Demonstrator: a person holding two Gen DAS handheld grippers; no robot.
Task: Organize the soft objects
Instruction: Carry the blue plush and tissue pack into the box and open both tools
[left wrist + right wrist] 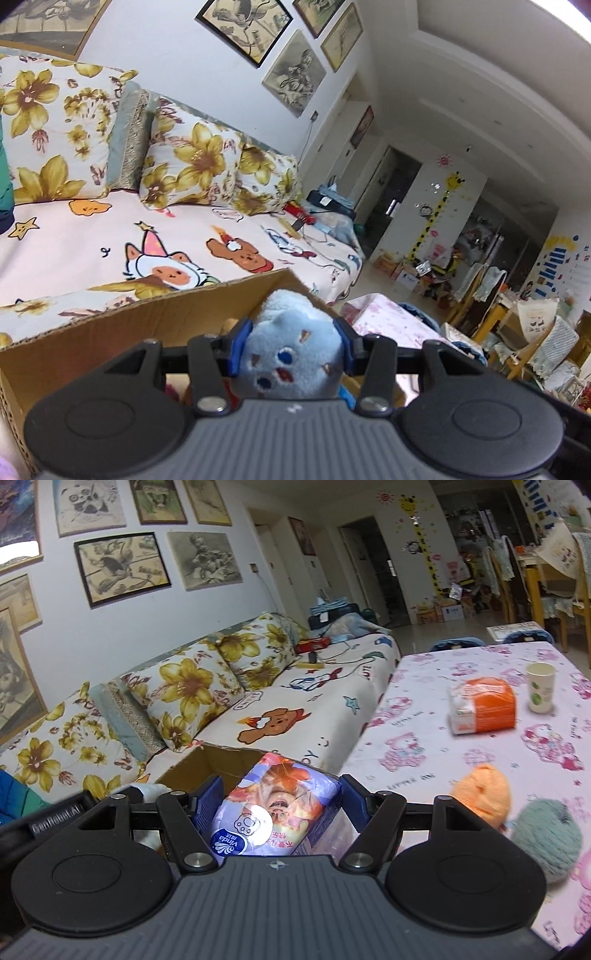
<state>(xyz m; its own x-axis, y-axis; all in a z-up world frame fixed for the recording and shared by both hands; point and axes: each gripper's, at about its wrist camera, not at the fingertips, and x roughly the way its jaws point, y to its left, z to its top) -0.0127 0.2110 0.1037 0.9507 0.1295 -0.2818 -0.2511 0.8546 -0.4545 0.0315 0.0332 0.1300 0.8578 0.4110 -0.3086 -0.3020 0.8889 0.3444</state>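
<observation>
Left gripper (291, 349): jaws partly closed, blue pads pressing both sides of a light blue plush toy (291, 347), held. Points slightly downward, rolled a bit, left pad lower than the right. Right gripper (280, 805): jaws set wide, blue pads (208, 805) clamped on both sides of a purple tissue pack (277, 808), held, pointing slightly downward. No hand or sleeve visible in either wrist view.
</observation>
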